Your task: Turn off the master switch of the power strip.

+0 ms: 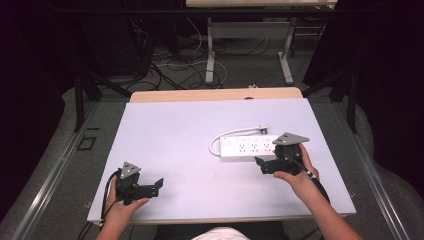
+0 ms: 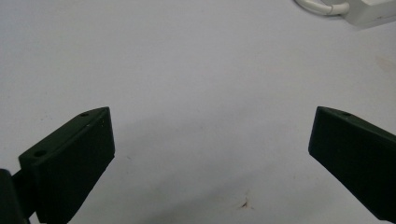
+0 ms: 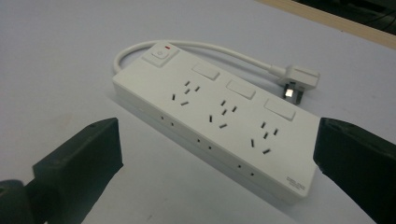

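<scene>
A white power strip (image 1: 248,148) (image 3: 219,126) lies flat on the pale table sheet, right of centre, sockets up, its short white cable curling round to a plug (image 1: 261,129) (image 3: 299,80) behind it. My right gripper (image 1: 265,166) (image 3: 217,163) hovers at the strip's near edge, jaws wide open on either side of it, touching nothing. My left gripper (image 1: 159,185) (image 2: 210,154) rests low over the bare sheet near the front left, open and holding nothing. A corner of the strip (image 2: 369,11) and its cable peek in at the top right of the left gripper view.
The pale sheet (image 1: 180,145) covers a wooden table whose far edge (image 1: 215,94) shows behind. Beyond it stand table legs (image 1: 210,55) and loose cables on the floor. Dark frame bars (image 1: 80,100) flank both sides.
</scene>
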`<state>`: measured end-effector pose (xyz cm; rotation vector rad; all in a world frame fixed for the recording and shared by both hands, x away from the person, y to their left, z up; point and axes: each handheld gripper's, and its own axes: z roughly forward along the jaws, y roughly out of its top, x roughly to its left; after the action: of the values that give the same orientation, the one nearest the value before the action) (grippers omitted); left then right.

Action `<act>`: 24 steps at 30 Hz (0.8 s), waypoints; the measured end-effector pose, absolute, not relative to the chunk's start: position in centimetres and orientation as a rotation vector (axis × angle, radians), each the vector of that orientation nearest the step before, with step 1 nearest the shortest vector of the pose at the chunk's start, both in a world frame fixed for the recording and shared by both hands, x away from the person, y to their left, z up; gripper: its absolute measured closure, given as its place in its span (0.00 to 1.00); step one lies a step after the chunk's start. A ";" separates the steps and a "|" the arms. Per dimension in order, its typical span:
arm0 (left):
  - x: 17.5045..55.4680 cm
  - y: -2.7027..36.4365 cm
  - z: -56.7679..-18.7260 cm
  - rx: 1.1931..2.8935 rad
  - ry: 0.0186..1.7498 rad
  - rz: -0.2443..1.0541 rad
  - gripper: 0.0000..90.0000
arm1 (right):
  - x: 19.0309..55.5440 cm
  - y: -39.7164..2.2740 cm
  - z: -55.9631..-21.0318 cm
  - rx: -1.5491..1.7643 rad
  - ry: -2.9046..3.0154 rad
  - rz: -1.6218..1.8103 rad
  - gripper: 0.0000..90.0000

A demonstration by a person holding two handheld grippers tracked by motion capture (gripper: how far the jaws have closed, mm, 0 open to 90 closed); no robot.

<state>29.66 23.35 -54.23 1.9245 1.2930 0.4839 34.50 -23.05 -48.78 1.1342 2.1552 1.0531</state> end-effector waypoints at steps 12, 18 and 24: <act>29.7 23.4 -54.2 1.918 1.297 0.484 0.01 | 32.7 -26.5 -49.8 1.209 2.102 1.057 0.01; 29.7 23.4 -54.2 1.916 1.299 0.488 0.01 | 32.0 -27.9 -50.4 1.235 2.074 1.041 0.01; 29.6 23.5 -54.1 1.914 1.300 0.484 0.01 | 31.6 -29.2 -51.3 1.263 2.046 1.033 0.02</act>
<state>29.64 23.48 -54.13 1.9144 1.3004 0.4842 31.62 -29.19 -51.35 1.2631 2.0464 1.0327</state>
